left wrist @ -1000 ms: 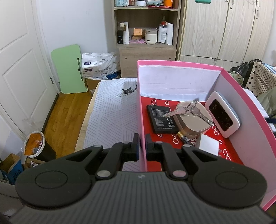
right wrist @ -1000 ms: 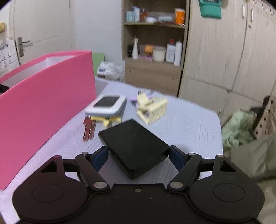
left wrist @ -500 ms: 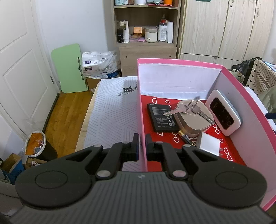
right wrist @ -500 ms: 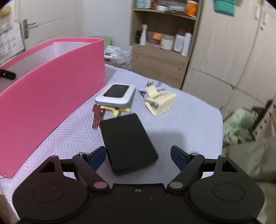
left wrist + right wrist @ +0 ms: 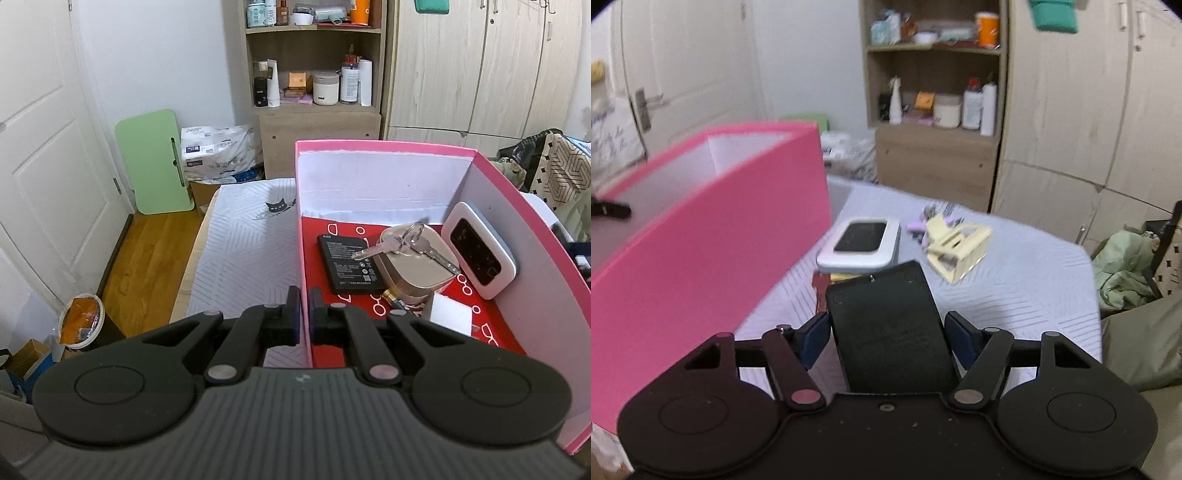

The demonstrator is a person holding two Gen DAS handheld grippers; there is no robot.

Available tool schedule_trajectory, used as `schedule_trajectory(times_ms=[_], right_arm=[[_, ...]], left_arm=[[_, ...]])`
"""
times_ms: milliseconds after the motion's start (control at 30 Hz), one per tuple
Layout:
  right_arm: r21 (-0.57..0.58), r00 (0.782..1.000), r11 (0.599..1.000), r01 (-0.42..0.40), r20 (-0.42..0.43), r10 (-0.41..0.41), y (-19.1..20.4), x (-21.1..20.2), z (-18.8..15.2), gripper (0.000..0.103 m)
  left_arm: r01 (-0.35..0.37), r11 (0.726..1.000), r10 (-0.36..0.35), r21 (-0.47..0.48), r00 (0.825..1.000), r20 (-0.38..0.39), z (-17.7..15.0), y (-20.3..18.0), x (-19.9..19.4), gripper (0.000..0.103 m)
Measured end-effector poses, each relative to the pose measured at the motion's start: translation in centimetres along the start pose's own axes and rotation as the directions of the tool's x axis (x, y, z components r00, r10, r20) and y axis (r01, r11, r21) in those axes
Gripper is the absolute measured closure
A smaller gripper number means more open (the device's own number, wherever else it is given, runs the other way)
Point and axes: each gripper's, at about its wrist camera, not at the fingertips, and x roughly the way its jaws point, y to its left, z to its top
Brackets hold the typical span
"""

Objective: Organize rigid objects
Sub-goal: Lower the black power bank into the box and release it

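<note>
Shifted since half a second ago: black flat rectangular slab, then lying askew on the grey-white patterned cover between wide-spread jaws, now lined up straight between the fingers of the right gripper. Jaws closing, blue pads against both long edges of the slab, far end tipped up and covering part of a red key bunch and the near edge of a white rounded pocket device with a dark screen. Just beyond, a cream plastic holder on the cover. Tall pink cardboard box close on the left.

Left gripper unmoved, clenched on the near left wall of the pink box, one finger inside, one outside. Inside, on the red patterned floor: flat black battery pack, beige rounded case with silver keys on top, a second white pocket device leaning on the right wall, a small white square block.
</note>
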Motion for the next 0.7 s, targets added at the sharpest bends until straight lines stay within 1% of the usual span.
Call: schedule_trajectory(times_ms=[67, 133, 267, 367, 467, 533, 567, 600, 667, 700], right_arm=[[0.007, 0.999, 1.0, 0.006, 0.043, -0.006, 0.4, -1.4, 0.6, 0.031], [0.0, 0.995, 1.0, -0.006, 0.096, 0.006, 1.0, -3.0, 1.4, 0.032], [-0.023, 0.979, 0.999, -0.044, 0.197, 0.048, 2.8, -5.5, 3.1, 0.032], [-0.04, 0.961, 0.994, -0.098, 0.257, 0.105, 4.5, -6.7, 4.4, 0.032], [-0.047, 0.937, 0.977, -0.208, 0.276, 0.213, 6.2, -7.1, 6.1, 0.032], [-0.049, 0.922, 0.956, -0.29, 0.255, 0.293, 7.3, -6.8, 7.3, 0.032], [-0.042, 0.914, 0.942, -0.333, 0.231, 0.334, 7.9, -6.5, 7.9, 0.032], [-0.024, 0.911, 0.931, -0.365, 0.2, 0.362, 8.6, -6.0, 8.4, 0.032], [0.031, 0.905, 0.907, -0.42, 0.095, 0.415, 9.8, -4.4, 9.4, 0.032], [0.062, 0.902, 0.9, -0.432, 0.039, 0.43, 10.2, -3.4, 9.7, 0.032]], left_arm=[[0.0, 1.0, 0.0, -0.002, 1.0, 0.0, 0.0, 0.0, 0.0, 0.099], [0.003, 1.0, -0.003, -0.005, 1.0, 0.001, 0.0, 0.0, 0.0, 0.099], [0.007, 1.0, -0.007, -0.01, 1.0, 0.001, 0.0, 0.1, 0.0, 0.099], [0.006, 1.0, -0.006, -0.01, 1.0, 0.0, 0.0, 0.1, 0.0, 0.099], [-0.005, 1.0, 0.005, -0.006, 1.0, 0.0, 0.1, -0.1, 0.0, 0.099], [-0.005, 1.0, 0.005, -0.006, 1.0, 0.003, 0.0, -0.1, -0.1, 0.099], [-0.007, 1.0, 0.007, -0.009, 1.0, 0.004, 0.0, -0.1, -0.1, 0.099], [-0.009, 1.0, 0.009, -0.008, 1.0, 0.008, 0.0, -0.1, -0.2, 0.099], [-0.009, 1.0, 0.009, -0.006, 1.0, 0.018, -0.1, -0.1, -0.3, 0.099], [-0.007, 1.0, 0.007, -0.009, 1.0, 0.019, -0.1, -0.1, -0.3, 0.099]])
